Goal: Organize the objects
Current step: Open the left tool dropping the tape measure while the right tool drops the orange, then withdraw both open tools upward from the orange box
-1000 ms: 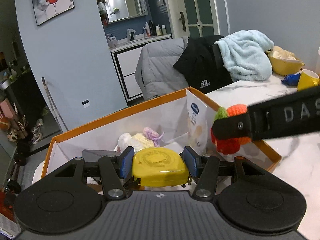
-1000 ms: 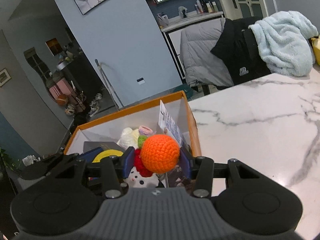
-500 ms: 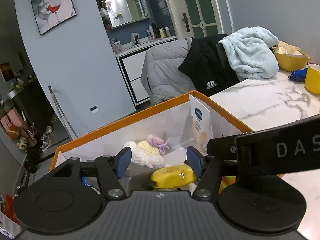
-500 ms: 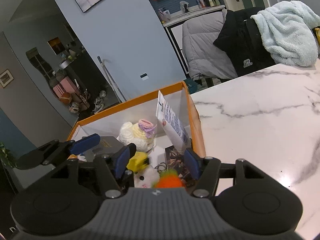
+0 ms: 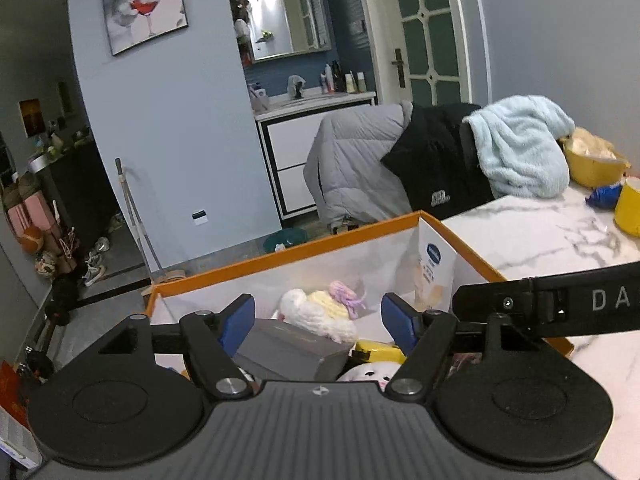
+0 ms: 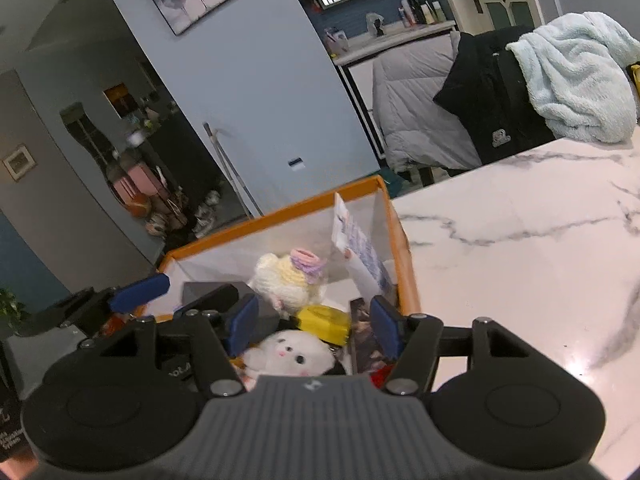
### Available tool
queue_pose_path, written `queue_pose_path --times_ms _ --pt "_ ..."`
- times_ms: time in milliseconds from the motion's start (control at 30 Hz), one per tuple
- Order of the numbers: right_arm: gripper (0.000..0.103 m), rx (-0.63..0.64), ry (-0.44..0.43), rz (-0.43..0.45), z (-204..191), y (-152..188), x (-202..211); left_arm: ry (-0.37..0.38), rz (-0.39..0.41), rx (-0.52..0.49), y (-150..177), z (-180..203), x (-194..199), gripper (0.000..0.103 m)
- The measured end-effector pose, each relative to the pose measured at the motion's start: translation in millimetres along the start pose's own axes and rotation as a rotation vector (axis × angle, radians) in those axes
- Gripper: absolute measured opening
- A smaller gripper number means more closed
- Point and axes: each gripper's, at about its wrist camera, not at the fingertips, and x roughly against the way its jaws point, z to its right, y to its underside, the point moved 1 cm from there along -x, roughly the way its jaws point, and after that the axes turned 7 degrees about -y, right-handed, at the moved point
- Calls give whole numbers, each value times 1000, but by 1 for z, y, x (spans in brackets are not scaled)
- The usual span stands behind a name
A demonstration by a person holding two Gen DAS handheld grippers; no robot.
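Observation:
An orange-rimmed box (image 5: 320,246) with white walls sits at the table's left end. In it lie a yellow case (image 5: 378,350), a crochet toy (image 5: 316,312), a grey carton (image 5: 288,348), a white plush (image 5: 368,372) and an upright lotion packet (image 5: 434,272). My left gripper (image 5: 318,322) hovers over the box; its jaws are opening and nothing is between them. In the right wrist view my right gripper (image 6: 312,324) stands open and empty above the yellow case (image 6: 322,322) and white plush (image 6: 288,354). The orange crochet ball is hidden low in the box.
The marble table (image 6: 520,260) stretches right of the box. A yellow bowl (image 5: 592,168) and a yellow cup (image 5: 628,208) stand at its far right. Chairs draped with jackets (image 5: 400,168) and a blue towel (image 5: 520,148) line the far edge.
The left gripper let go of the yellow case and the right let go of the orange crochet ball; both dropped into the box. Both jaws widened, and the left gripper rose slightly.

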Motion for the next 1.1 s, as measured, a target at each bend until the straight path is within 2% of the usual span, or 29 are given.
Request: queue_pose_path --times_ms 67,133,233,300,333,400,567,633,733,833,900,1000,1100 --pt "64 13 -6 10 -4 -2 4 13 16 53 1 -9 7 83" --pt "64 35 -4 16 -8 -3 8 38 39 135 6 -21 15 90" --pt "64 63 9 25 -14 -2 13 53 56 229 13 -40 24 91" --pt "64 71 24 24 -19 -2 16 39 59 279 17 -53 31 92" --pt "65 77 33 24 -23 -3 19 36 54 307 19 -58 36 96" --pt "65 99 27 32 -32 -3 26 55 40 350 26 -66 47 100" --pt "68 207 35 54 -58 4 37 35 73 317 35 -71 76 103" --pt "68 232 41 56 -67 7 40 27 53 315 30 -72 77 103" --pt "70 241 45 61 -76 11 47 8 19 356 21 -76 79 103" --pt "78 266 81 89 -84 18 56 20 41 395 25 -82 85 103" --pt "78 285 119 112 -87 24 61 14 42 396 27 -84 86 103" --pt "81 318 149 129 -91 30 67 -22 33 389 31 -83 87 103" --pt "85 340 170 125 -94 33 68 -77 -21 372 34 -78 84 103"
